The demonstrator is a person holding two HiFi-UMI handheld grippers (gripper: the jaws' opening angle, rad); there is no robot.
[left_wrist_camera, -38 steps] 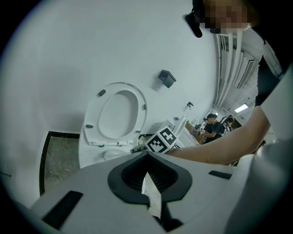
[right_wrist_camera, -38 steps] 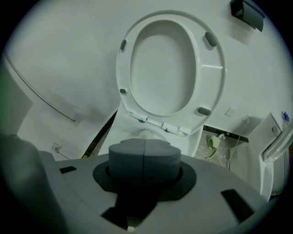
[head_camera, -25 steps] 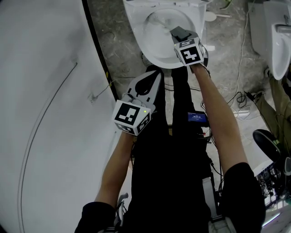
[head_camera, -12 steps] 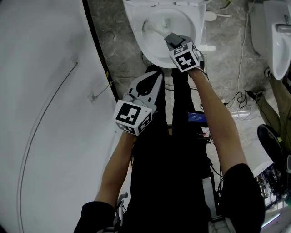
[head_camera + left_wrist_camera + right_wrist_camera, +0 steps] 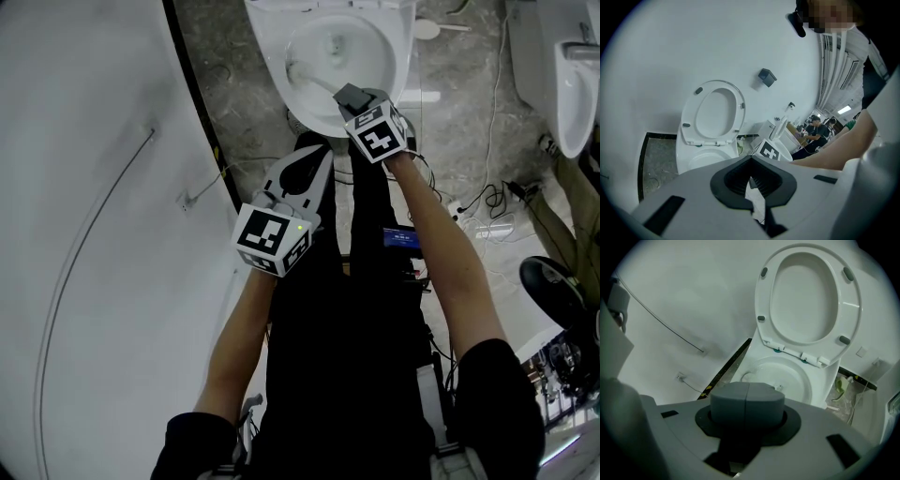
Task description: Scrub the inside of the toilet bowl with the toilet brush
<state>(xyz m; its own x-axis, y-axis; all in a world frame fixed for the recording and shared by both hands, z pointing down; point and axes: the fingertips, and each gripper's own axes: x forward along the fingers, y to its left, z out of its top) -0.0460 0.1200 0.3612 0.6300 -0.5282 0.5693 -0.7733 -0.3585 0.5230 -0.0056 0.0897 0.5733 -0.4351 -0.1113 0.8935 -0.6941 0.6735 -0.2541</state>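
My right hand-held gripper (image 5: 346, 95) pinches the white long-handled toilet brush (image 5: 314, 81).
Its handle slants into the white ceramic toilet bowl (image 5: 403, 47); left hand-held gripper (image 5: 322, 151) pressed together.

"Where does the toilet bowl (image 5: 405, 37) stand?"

"Ahead of the person, with its seat (image 5: 811, 296) tipped up behind it and the wall (image 5: 84, 187) along its left."

"And the toilet brush (image 5: 314, 80)?"

"In the bowl. Its head is at the left side, its handle reaching to the right gripper (image 5: 349, 95) over the near rim."

"The left gripper (image 5: 317, 157)?"

"Nearer the person, beside the wall. A urinal (image 5: 572, 75) stands far right, with cables (image 5: 492, 202) on the floor (image 5: 450, 122) between."
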